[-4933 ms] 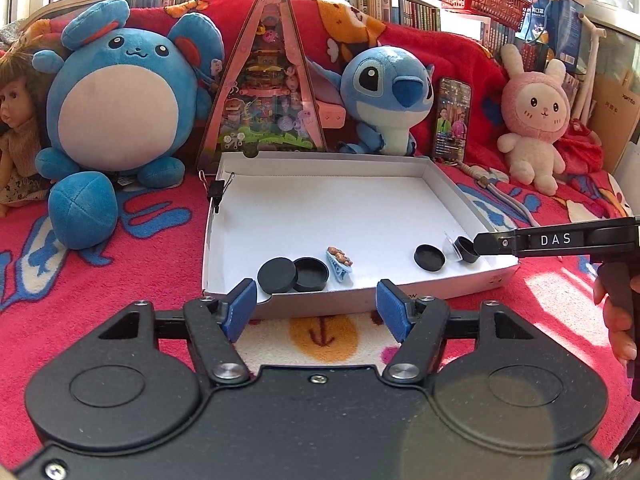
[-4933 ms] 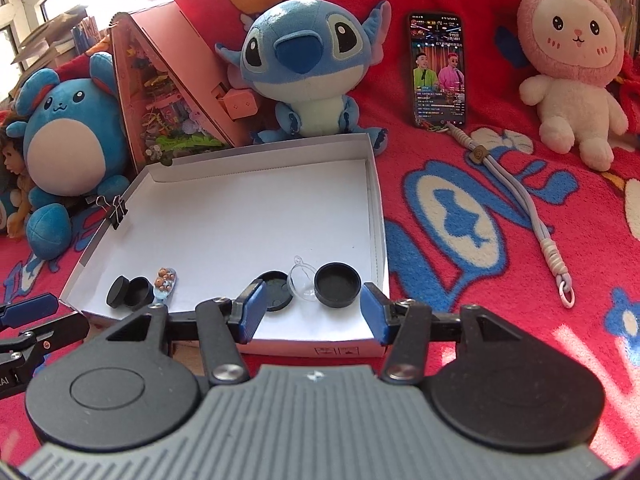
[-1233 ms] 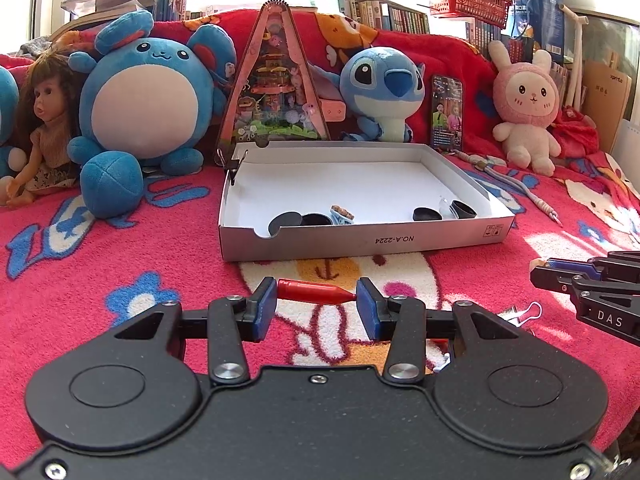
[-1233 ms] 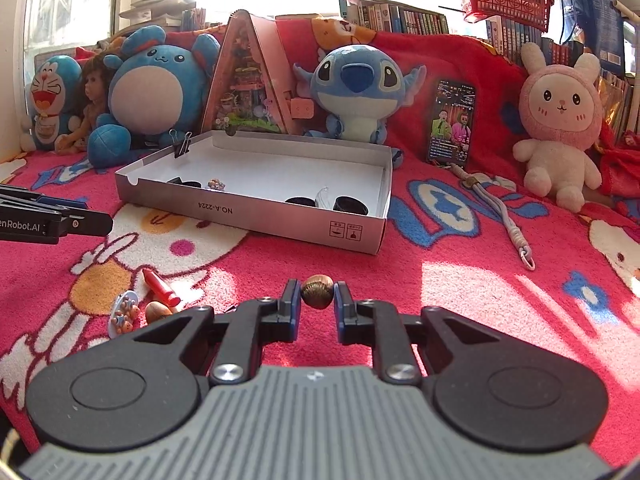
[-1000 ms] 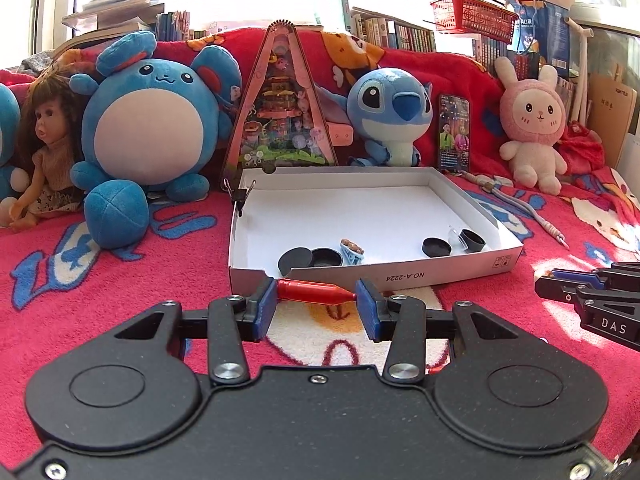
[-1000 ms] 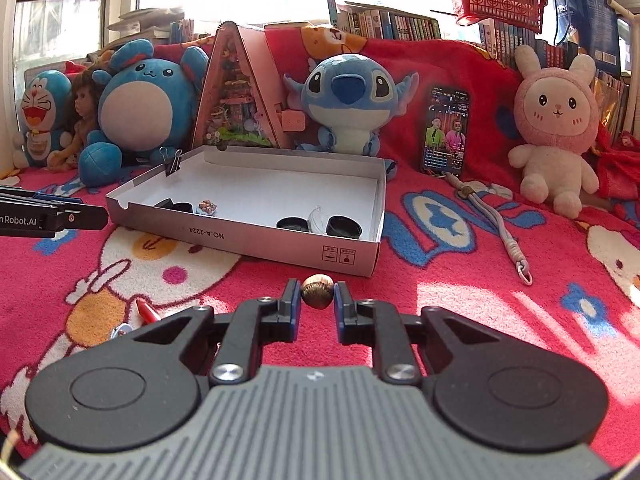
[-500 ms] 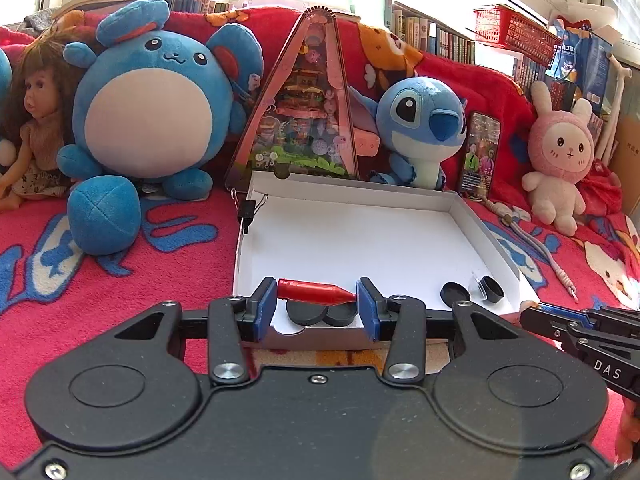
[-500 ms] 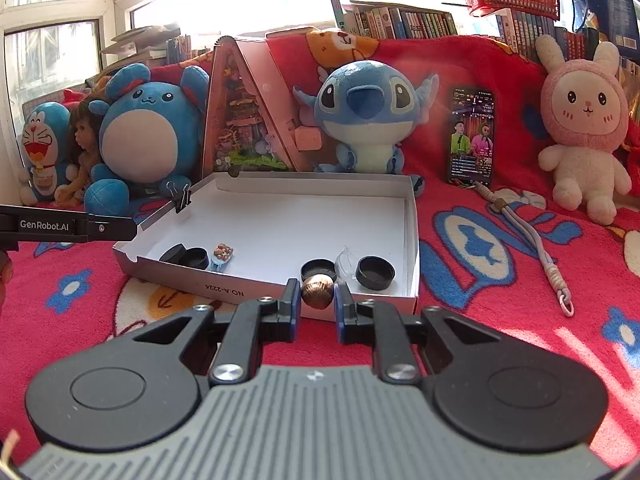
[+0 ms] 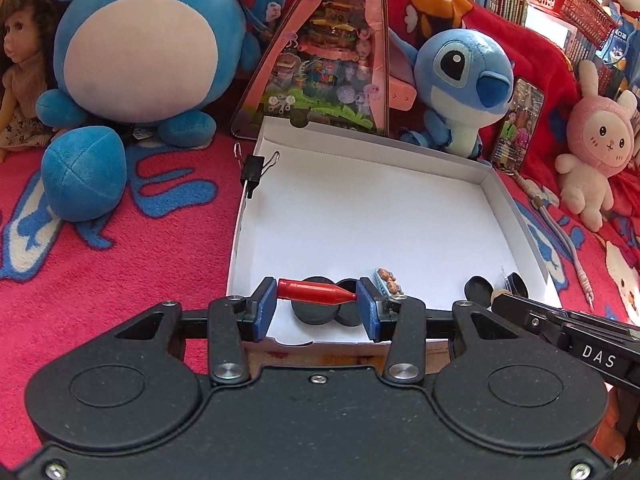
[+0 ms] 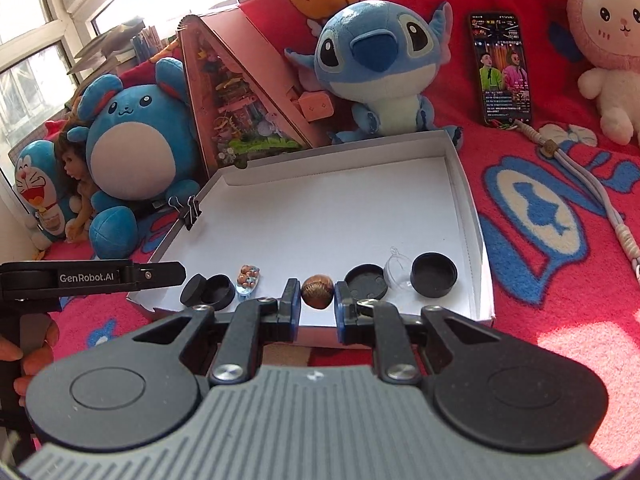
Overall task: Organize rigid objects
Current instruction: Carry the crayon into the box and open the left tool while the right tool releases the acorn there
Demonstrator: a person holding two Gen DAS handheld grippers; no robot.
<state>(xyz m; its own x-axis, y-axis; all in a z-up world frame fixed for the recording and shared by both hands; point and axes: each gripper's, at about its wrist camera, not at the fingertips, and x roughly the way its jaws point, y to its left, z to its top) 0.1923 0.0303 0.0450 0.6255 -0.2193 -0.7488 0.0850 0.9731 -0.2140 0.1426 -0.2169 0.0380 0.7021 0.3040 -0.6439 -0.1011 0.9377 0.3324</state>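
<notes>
While both grippers hover at the near wall of the shallow white cardboard tray (image 9: pixel 516 236), the left gripper (image 9: pixel 317 307) clamps a smooth red tapered piece (image 9: pixel 314 293) endwise, the right gripper (image 10: pixel 317 305) a ridged brown nut (image 10: pixel 317 291); black round lids (image 10: pixel 366 281) crowd the front, the floor behind lies bare

Shallow box (image 10: pixel 466 184) straight ahead of both claws, on a blanket (image 10: pixel 560 280). Along its near wall, left to right: two round lids (image 10: pixel 206 290), small charm (image 10: pixel 248 280), lid (image 10: pixel 366 282), clear dome (image 10: pixel 396 270), cup (image 10: pixel 434 270). Plush toys (image 10: pixel 376 60) behind the box; phone (image 10: pixel 504 68) behind and right.
</notes>
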